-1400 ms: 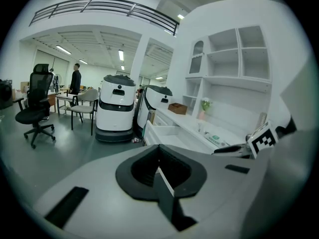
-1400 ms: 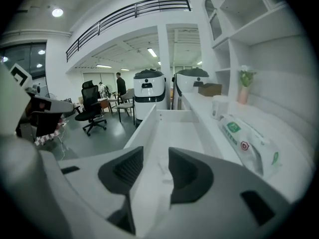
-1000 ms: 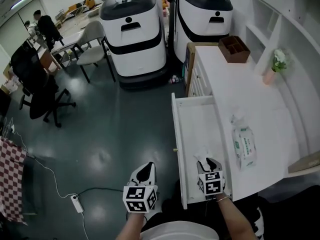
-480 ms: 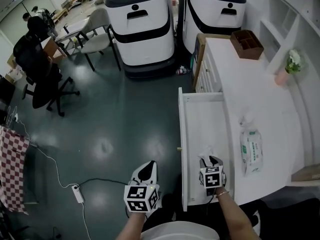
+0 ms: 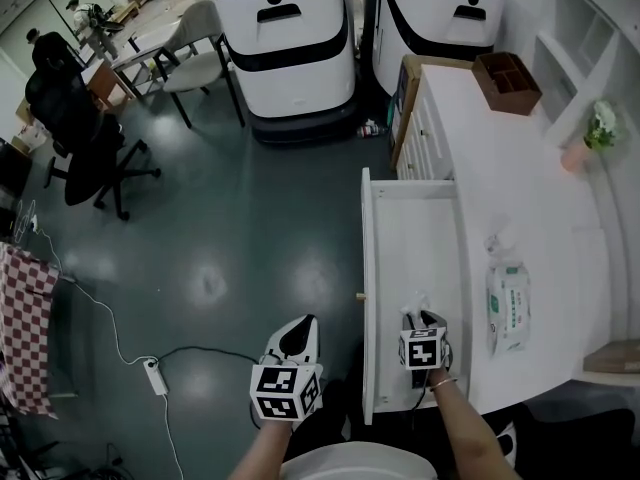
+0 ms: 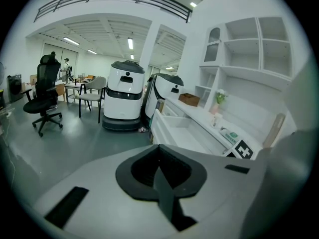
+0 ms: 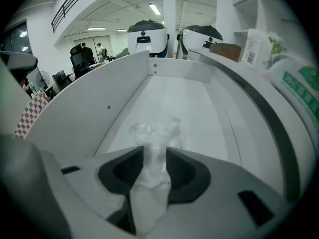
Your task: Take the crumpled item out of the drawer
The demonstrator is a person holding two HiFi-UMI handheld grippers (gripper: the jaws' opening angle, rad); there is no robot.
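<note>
A crumpled clear plastic item sits between the jaws of my right gripper, which is shut on it. In the head view that gripper is inside the near end of the open white drawer, and the crumpled item pokes out ahead of it. My left gripper hangs over the dark floor left of the drawer. Its jaws are shut with nothing between them.
A packet of wipes lies on the white counter right of the drawer. A brown wooden box and a small flower pot stand farther along. Two white robots and office chairs stand on the floor.
The view has drifted, so the drawer and counter sit lower and more to the right. My right gripper stays shut on the crumpled item at the drawer's near end.
</note>
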